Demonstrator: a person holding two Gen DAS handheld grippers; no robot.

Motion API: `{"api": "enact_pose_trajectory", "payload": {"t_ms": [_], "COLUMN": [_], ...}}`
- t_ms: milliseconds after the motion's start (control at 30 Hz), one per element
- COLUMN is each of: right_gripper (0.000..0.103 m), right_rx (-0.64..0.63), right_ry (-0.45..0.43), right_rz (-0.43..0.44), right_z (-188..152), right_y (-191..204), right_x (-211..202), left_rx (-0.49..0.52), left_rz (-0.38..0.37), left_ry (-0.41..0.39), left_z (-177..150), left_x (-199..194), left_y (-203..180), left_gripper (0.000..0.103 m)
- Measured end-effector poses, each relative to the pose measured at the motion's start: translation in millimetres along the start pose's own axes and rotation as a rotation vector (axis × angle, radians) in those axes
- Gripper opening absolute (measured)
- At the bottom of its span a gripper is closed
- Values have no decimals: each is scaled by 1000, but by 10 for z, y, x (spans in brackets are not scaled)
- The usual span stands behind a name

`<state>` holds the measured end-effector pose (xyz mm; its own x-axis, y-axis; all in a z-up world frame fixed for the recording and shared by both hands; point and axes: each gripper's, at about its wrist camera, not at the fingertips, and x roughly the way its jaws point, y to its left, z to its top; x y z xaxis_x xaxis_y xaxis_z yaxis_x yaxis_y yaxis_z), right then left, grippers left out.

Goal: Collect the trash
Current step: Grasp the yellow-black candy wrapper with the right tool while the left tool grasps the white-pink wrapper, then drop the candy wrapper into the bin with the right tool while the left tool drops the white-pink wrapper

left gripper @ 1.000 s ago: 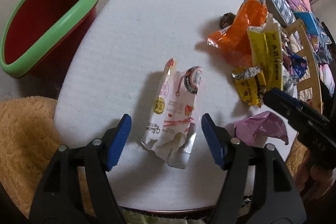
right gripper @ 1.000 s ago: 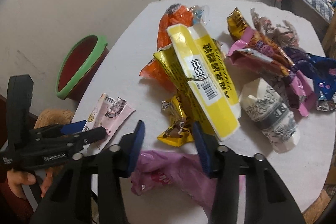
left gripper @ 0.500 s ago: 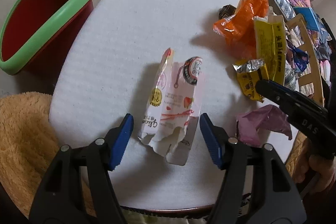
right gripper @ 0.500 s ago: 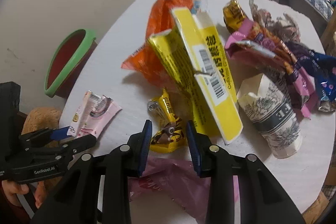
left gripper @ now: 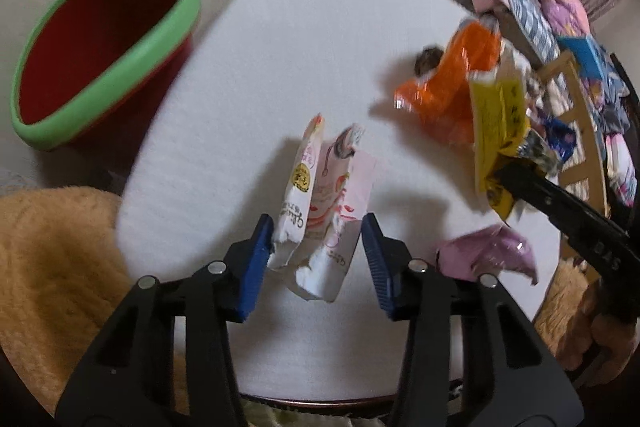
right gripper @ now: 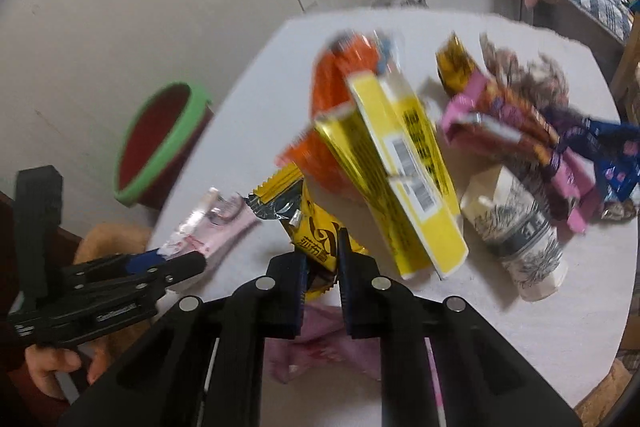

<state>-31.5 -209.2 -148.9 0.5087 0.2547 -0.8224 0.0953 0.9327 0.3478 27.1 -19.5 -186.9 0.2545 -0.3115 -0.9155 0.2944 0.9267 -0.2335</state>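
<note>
A torn pink-and-white snack wrapper [left gripper: 320, 195] lies near the front of the round white table [left gripper: 312, 39]; it also shows in the right wrist view [right gripper: 216, 227]. My left gripper [left gripper: 316, 259] is open, its blue pads either side of the wrapper's torn near end. My right gripper [right gripper: 322, 291] is shut on a small yellow snack packet [right gripper: 316, 231] and holds it lifted above the table. The red bin with a green rim [left gripper: 100, 55] stands on the floor left of the table.
A pile of wrappers fills the table's right side: an orange bag [right gripper: 340, 99], a long yellow pack [right gripper: 404, 171], a white patterned paper cup [right gripper: 524, 239], pink and blue wrappers [right gripper: 560, 155]. A crumpled pink wrapper [left gripper: 492, 255] lies near the front edge. An orange fluffy cushion [left gripper: 52, 267] is at left.
My right gripper closed on the yellow packet and lifted it. My left gripper moved forward so its pads now flank the pink wrapper's end, narrowing slightly.
</note>
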Motion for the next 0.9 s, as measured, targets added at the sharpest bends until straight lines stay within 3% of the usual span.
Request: {"api": "enact_pose_trajectory", "payload": {"t_ms": [333,900], "right_gripper": [14,14], "right_rx": [-60,-114], "right_ry": [-82,-34], "right_rz": [73,124], "right_z": [245,441], "right_y": [386,887], "right_x": [-315,-43], "left_rx": [-33,-182], "left_rz": [25,58], "left_ry": [-146,-280], "left_z": [208,322], "left_x": [-486,-979], "left_y": [90,772], "left_gripper": [41,40]}}
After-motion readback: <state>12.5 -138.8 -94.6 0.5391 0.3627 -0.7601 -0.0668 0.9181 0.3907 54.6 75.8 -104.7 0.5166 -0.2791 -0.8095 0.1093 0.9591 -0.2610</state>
